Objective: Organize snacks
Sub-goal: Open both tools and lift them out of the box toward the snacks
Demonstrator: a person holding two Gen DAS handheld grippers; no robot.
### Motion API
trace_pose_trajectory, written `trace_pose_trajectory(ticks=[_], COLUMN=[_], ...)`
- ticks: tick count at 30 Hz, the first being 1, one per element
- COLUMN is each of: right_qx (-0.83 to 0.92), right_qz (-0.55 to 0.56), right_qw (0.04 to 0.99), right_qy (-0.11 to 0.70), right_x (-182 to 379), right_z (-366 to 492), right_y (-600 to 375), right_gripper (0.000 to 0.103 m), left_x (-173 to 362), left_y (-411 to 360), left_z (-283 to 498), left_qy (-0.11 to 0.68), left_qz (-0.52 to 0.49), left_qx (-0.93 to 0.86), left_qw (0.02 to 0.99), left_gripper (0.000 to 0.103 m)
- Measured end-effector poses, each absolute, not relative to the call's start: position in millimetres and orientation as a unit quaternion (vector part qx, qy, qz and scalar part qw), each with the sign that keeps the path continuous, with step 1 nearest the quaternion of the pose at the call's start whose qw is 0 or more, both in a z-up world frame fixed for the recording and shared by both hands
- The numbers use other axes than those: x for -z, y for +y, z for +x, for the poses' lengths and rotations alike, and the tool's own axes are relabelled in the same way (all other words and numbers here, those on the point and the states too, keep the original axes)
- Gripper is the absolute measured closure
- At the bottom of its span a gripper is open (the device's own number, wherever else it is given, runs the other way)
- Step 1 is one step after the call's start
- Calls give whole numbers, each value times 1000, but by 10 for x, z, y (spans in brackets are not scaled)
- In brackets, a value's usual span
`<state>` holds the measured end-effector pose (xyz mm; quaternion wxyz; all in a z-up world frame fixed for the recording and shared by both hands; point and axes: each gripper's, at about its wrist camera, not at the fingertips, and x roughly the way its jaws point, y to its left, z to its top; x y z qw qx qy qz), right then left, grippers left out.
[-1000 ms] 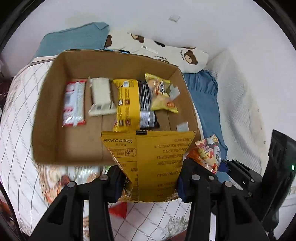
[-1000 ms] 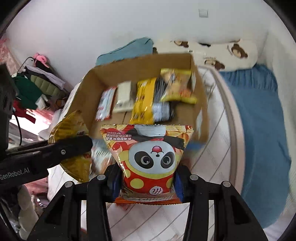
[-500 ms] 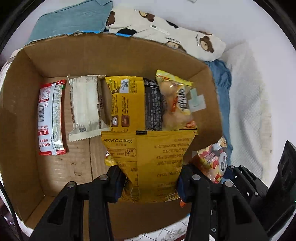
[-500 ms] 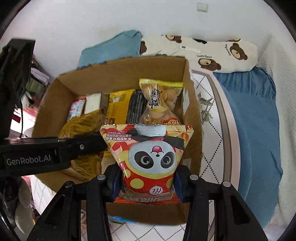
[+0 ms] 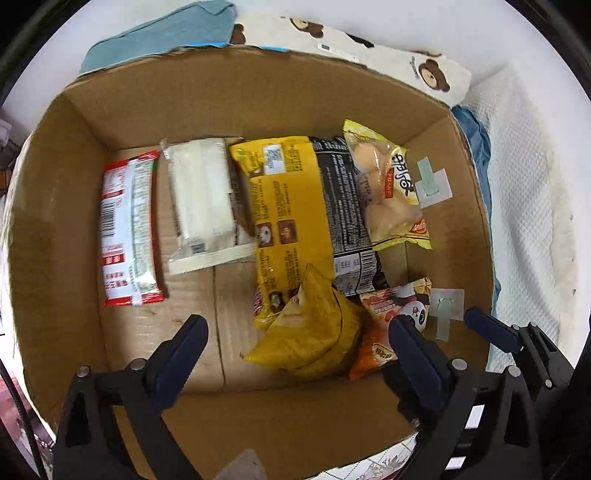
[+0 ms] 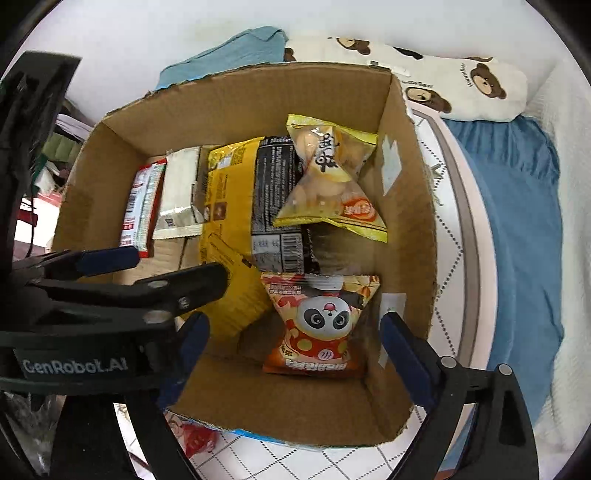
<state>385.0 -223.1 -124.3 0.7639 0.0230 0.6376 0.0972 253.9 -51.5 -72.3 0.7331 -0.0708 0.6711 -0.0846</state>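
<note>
An open cardboard box on the bed holds the snacks. My left gripper hangs over its near side with its jaws opening. The crumpled yellow bag lies loose on the box floor between them, clear of both pads. My right gripper is beside it, jaws also opening. The panda snack bag rests free on the floor between them. Further in lie a red-and-white pack, a white pack, a large yellow-and-black pack and a clear yellow bag of round snacks.
A bear-print pillow and a teal cloth lie behind the box against the white wall. A blue blanket covers the bed to the right. Grid-patterned bedding shows at the box's near edge.
Both grippers came down over the box, then opened. The yellow bag and the panda bag left the jaws and now lie on the box floor.
</note>
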Motion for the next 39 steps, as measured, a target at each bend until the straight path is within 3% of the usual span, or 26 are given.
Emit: trace_pose_trajectory(ticks=[12, 34, 39], right_qx=[-82, -59, -87], right_qz=[23, 20, 46], right_qw=[778, 872, 864], right_qy=[622, 486, 494], right_x=[1063, 152, 94], right_z=[3593, 2458, 2247], right_y=[-2220, -2208, -2172], right_gripper=[7, 7, 7], left_x=[321, -475, -528], left_y=[-172, -46, 72], left_z=[2047, 807, 550], left_qy=[618, 482, 469], left_qz=[-58, -15, -11], left_qx=[32, -12, -27], left_qw=[783, 876, 883], left_gripper=[3, 3, 3])
